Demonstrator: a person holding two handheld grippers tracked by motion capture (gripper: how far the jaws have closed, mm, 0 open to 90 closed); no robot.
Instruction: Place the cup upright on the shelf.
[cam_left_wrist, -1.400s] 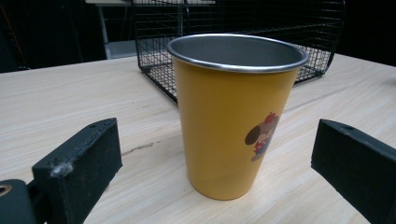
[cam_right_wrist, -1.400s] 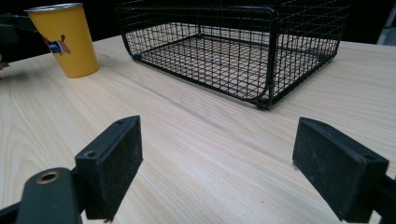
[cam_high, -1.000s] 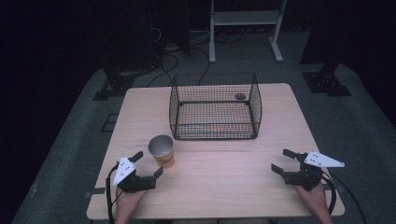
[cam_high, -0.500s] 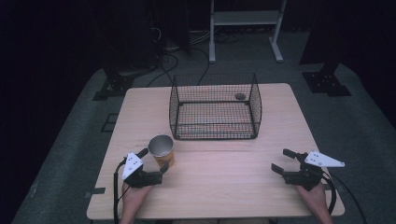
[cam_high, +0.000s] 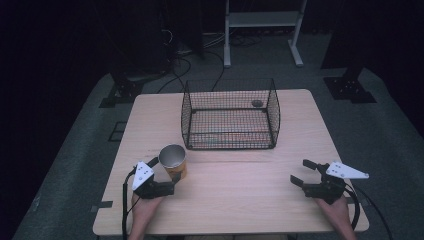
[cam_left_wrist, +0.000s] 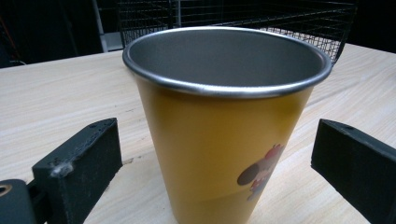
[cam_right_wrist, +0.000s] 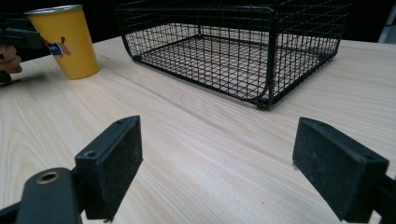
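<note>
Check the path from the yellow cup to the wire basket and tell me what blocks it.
Nothing visible lies on the bare wood between the yellow cup and the wire basket. The basket's near wall rises straight ahead of the cup, so the cup would have to go over its rim. The left gripper, jaws open, already straddles the cup.

Your left gripper (cam_high: 167, 176) has the cup (cam_high: 173, 161) between its spread jaws; behind it the wire basket (cam_high: 230, 116) blocks the way.
</note>
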